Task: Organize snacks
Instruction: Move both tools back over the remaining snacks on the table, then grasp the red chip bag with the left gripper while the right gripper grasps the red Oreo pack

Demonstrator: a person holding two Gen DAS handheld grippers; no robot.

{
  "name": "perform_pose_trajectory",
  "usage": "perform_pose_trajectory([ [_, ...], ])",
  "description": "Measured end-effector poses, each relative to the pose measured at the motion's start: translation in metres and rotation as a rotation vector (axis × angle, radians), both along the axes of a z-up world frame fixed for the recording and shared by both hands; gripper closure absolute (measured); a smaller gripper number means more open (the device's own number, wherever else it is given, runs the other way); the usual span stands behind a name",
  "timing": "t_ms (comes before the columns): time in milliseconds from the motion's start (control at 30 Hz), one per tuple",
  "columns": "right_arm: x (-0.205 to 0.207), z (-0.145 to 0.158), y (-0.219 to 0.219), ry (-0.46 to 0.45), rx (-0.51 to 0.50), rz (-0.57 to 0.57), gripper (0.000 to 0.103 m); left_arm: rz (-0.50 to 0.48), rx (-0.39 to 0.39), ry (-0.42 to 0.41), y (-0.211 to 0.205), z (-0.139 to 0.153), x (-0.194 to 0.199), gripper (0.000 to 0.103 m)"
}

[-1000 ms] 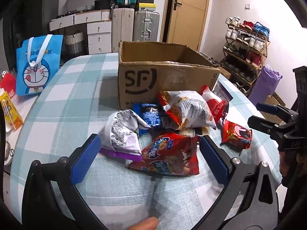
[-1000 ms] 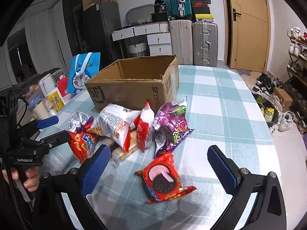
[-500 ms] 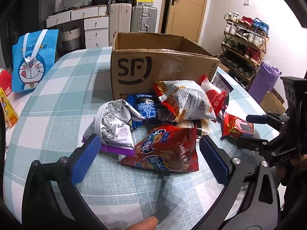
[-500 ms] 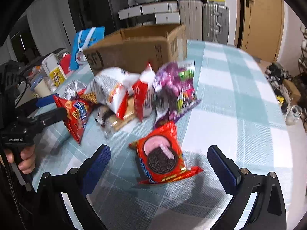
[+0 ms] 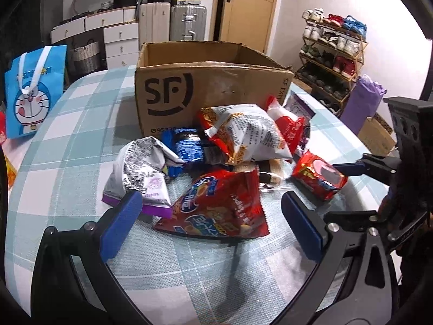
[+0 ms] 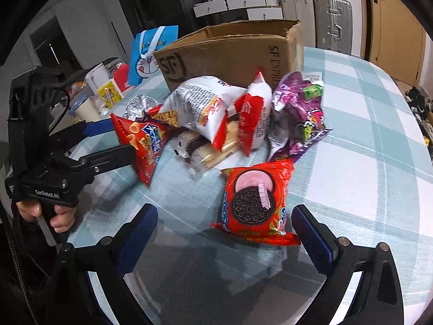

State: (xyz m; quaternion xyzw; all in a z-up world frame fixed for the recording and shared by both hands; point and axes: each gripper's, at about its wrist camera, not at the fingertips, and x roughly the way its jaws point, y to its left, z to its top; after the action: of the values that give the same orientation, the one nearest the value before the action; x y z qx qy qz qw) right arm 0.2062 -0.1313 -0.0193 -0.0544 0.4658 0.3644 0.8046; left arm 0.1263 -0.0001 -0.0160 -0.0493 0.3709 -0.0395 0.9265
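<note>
An open SF cardboard box (image 5: pixel 211 92) stands on the checked tablecloth, with a heap of snack packs in front of it. My left gripper (image 5: pixel 211 226) is open, and a red chip bag (image 5: pixel 219 205) lies between its blue pads. From the right wrist view that left gripper (image 6: pixel 108 140) straddles the same chip bag (image 6: pixel 143 146). My right gripper (image 6: pixel 224 234) is open around a red Oreo pack (image 6: pixel 254 203) lying flat on the table. The heap holds a white-and-red bag (image 5: pixel 243 135), a silver bag with a purple edge (image 5: pixel 140 168), a blue Oreo pack (image 5: pixel 189 149) and a purple candy bag (image 6: pixel 300 116).
A blue cartoon tote bag (image 5: pixel 32 89) stands at the table's left edge, beside small boxes and cups (image 6: pixel 108 94). Beyond the table are a shoe rack (image 5: pixel 333 51), suitcases (image 5: pixel 186 24) and white drawers (image 5: pixel 119 40). A hand (image 6: pixel 56 216) grips the left tool's handle.
Both grippers have come lower and closer to the heap. The left now brackets the red chip bag and the right brackets the red Oreo pack. Both stay open.
</note>
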Motion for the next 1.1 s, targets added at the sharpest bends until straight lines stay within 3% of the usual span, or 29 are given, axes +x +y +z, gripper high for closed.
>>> perform_pose_trajectory([
  [367,0.0,-0.004,0.004,-0.006,-0.035,-0.009,0.016,-0.002,-0.003,0.035,-0.001,-0.012,0.007,0.001],
  [833,-0.006,-0.003,0.009,-0.02,-0.032,0.018,0.019,-0.112,-0.137,0.059,-0.007,-0.012,0.006,0.001],
  [967,-0.004,-0.003,0.009,-0.023,-0.034,0.005,0.019,-0.062,-0.084,0.07,-0.009,-0.016,0.008,0.001],
  [1100,-0.002,-0.003,0.007,-0.026,-0.033,-0.009,0.019,-0.006,-0.109,0.119,0.001,-0.025,0.016,0.001],
])
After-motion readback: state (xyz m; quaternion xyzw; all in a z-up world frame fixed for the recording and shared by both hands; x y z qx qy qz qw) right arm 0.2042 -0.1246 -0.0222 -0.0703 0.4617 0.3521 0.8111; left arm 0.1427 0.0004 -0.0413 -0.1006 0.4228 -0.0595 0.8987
